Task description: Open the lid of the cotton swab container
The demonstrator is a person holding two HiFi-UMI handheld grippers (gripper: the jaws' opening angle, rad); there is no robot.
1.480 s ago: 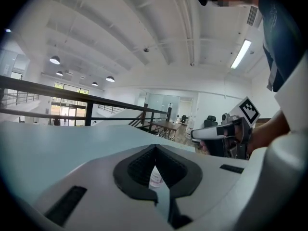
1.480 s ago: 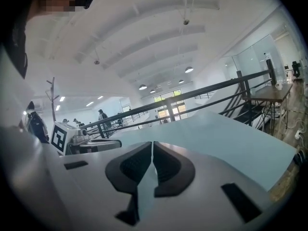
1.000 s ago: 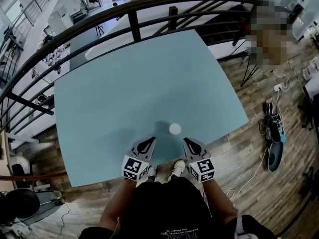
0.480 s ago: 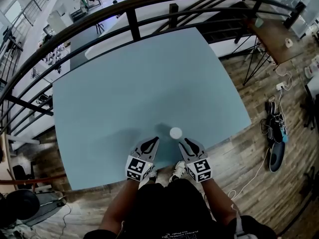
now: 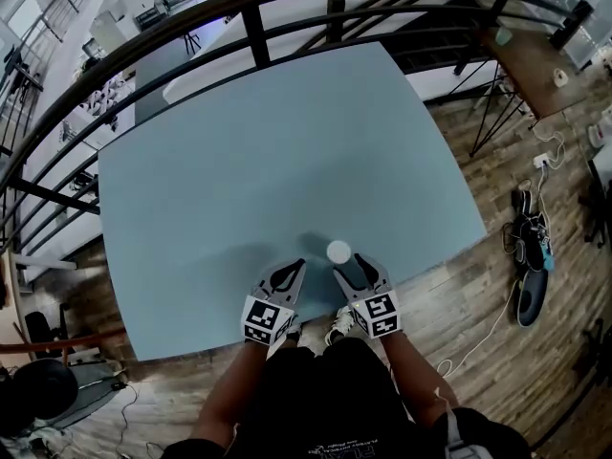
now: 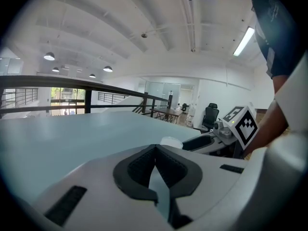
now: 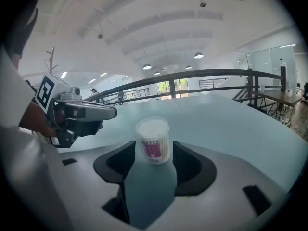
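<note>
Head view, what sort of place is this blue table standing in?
Probably an open-plan office or workshop on an upper floor. A dark railing runs behind the table with what looks like a lower level beyond it, an office chair stands in the background, and the floor is wooden.

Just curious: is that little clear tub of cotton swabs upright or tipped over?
Upright: the clear round plastic swab tub stands on its base on the pale blue table.

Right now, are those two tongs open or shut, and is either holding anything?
Left tongs: shut, empty.
Right tongs: open, just been opening; the cotton swab container stands at their tips, not gripped.
</note>
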